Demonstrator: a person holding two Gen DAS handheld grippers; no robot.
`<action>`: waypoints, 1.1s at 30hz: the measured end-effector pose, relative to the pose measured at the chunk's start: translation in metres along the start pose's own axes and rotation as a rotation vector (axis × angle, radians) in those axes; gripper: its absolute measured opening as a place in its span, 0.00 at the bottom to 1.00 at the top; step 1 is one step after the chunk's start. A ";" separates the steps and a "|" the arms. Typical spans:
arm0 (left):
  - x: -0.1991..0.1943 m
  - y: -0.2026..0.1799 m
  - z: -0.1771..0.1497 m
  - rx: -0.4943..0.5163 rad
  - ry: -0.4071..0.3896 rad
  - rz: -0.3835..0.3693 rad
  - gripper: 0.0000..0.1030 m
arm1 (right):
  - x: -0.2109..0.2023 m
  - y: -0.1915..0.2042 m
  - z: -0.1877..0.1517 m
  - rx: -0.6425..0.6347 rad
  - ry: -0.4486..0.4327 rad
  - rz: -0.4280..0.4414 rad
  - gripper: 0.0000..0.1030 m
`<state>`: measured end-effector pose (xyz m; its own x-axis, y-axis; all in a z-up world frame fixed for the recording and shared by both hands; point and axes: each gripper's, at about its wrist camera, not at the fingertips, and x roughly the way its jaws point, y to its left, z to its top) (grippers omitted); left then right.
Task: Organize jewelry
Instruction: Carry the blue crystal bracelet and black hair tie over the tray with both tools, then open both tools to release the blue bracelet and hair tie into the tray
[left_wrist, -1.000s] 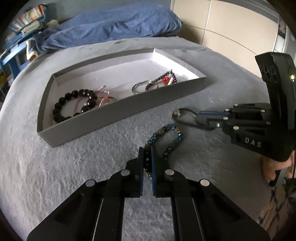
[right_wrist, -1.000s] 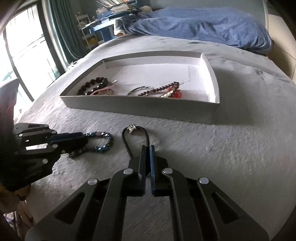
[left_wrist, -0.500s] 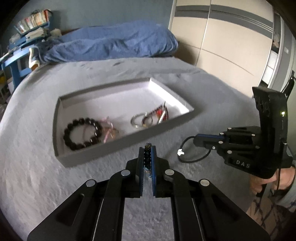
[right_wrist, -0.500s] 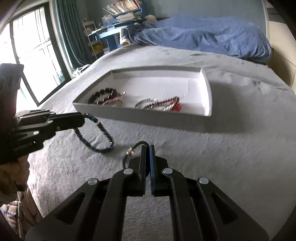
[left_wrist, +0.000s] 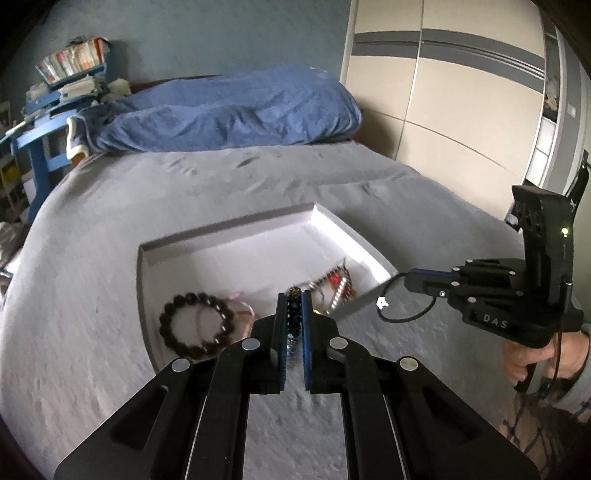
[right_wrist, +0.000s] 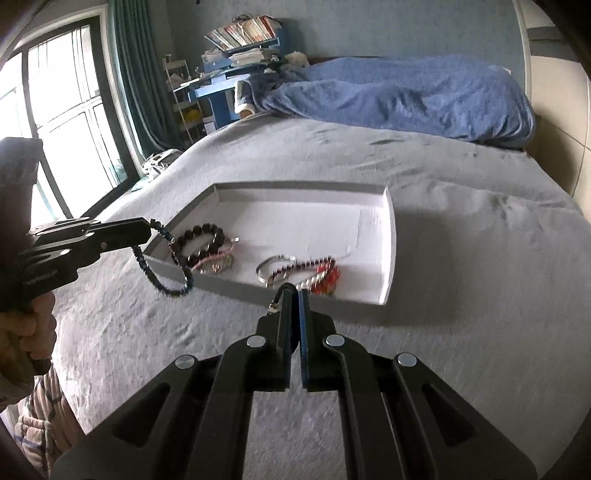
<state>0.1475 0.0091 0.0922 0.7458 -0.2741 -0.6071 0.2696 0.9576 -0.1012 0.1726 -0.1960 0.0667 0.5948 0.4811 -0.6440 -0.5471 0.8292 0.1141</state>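
Bead bracelet (right_wrist: 162, 258), pinched in left gripper (left_wrist: 294, 295), and cord loop (left_wrist: 406, 306), clamped in right gripper (right_wrist: 294, 295), both hang before tray (right_wrist: 389, 236): carry each past the near wall, lower, then release.

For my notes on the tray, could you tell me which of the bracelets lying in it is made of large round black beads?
The black bead bracelet at the left end of the tray, beside a thin pink one. The silver bangle and red beads lie further right.
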 end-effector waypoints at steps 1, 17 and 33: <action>0.001 0.002 0.003 -0.002 -0.002 0.003 0.07 | 0.000 0.000 0.003 -0.001 -0.001 -0.001 0.03; 0.028 0.017 0.021 -0.042 0.013 0.003 0.07 | 0.043 0.005 0.031 0.006 0.030 -0.007 0.03; 0.067 0.032 -0.001 -0.053 0.107 0.061 0.07 | 0.085 0.009 0.018 -0.021 0.136 -0.032 0.03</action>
<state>0.2054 0.0214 0.0476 0.6902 -0.2069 -0.6934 0.1913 0.9763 -0.1010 0.2291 -0.1430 0.0270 0.5275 0.4107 -0.7436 -0.5421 0.8367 0.0776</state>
